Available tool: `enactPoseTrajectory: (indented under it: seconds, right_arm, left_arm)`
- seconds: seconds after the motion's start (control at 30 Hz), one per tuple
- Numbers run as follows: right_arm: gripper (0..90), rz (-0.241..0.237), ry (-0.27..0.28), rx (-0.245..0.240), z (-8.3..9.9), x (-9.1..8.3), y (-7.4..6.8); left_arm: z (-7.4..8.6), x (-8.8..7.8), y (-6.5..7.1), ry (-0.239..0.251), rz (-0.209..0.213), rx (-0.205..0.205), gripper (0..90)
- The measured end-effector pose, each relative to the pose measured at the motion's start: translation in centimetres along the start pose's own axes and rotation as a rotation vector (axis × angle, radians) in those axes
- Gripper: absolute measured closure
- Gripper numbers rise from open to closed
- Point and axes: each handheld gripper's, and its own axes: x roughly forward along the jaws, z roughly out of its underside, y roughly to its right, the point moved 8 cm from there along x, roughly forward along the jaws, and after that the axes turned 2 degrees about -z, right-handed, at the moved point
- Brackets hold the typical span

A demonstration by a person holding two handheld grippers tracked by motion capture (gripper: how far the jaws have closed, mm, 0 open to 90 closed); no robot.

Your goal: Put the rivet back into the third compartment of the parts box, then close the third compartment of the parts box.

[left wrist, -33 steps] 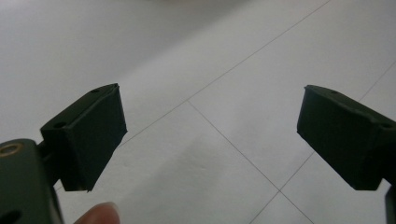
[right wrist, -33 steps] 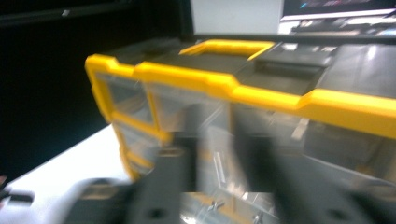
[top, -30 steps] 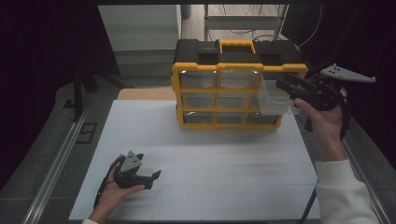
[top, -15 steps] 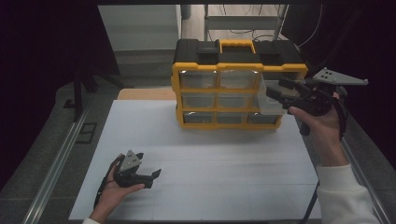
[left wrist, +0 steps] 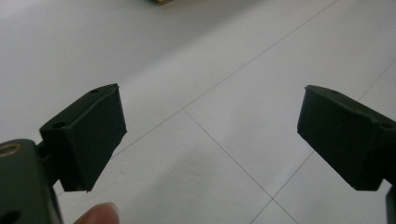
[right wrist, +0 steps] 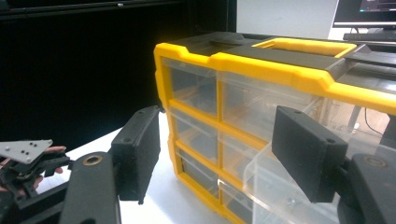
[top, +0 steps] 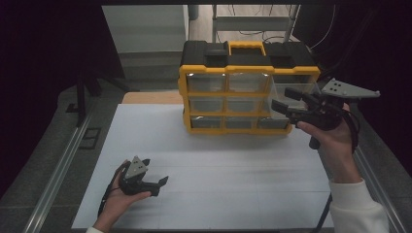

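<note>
A yellow and black organizer box with clear drawers stands at the back of the white table. One clear drawer in its right column sticks out part way. My right gripper hovers just in front of that drawer. Its jaws have just been opening and stand wide, with the pads touching nothing. My left gripper rests low over the table's near left, open and empty. The right gripper view also shows it far off.
A metal rail runs along the table's left side, and another lies at the right edge behind my right hand. A tan board lies behind the table's back left corner. White tabletop stretches between the two grippers.
My right gripper has let go of the clear drawer, opened its jaws and drawn back to the right. The drawer stays pulled out. The left gripper has not moved.
</note>
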Motion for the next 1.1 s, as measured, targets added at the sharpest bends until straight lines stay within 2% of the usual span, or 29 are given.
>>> enactPoseTrajectory:
  seconds: [0.17, 0.4, 0.6, 0.67, 0.8, 0.9, 0.97, 1.1]
  right_arm:
    - [33.5, -0.01, 0.006, -0.017, 0.2, -1.0, -0.9]
    - [35.0, -0.006, -0.006, -0.013, 0.9, -1.7, -0.8]
    - [49.2, -0.031, -0.028, -0.027, 1.8, -2.0, -1.1]
    - [56.7, -0.024, -0.049, -0.042, 2.1, -2.2, -1.0]
    - [74.4, -0.042, -0.077, -0.05, 2.8, -2.2, -0.9]
    - [85.6, -0.057, -0.087, -0.04, 3.2, -2.2, -0.7]
    - [89.6, -0.049, -0.099, -0.053, 3.5, -2.2, -0.3]
    - [90.0, -0.037, -0.11, -0.04, 4.1, -2.2, 0.4]
  left_arm:
    - [0.1, 0.0, -0.1, -0.003, -0.004, -0.003, 8.3]
    - [0.0, 0.1, 0.0, -0.005, 0.0, -0.001, 8.3]
    - [0.1, 0.1, 0.0, -0.004, 0.002, -0.002, 8.3]
    - [0.1, 0.1, 0.0, -0.004, 0.002, -0.003, 8.3]
    - [0.1, 0.1, 0.0, -0.009, 0.0, 0.0, 8.3]
    - [0.2, 0.0, 0.0, -0.008, -0.003, -0.005, 8.3]
    - [0.2, -0.1, -0.1, -0.002, -0.007, -0.011, 8.3]
    - [0.2, -0.1, 0.0, -0.007, -0.007, -0.005, 8.3]
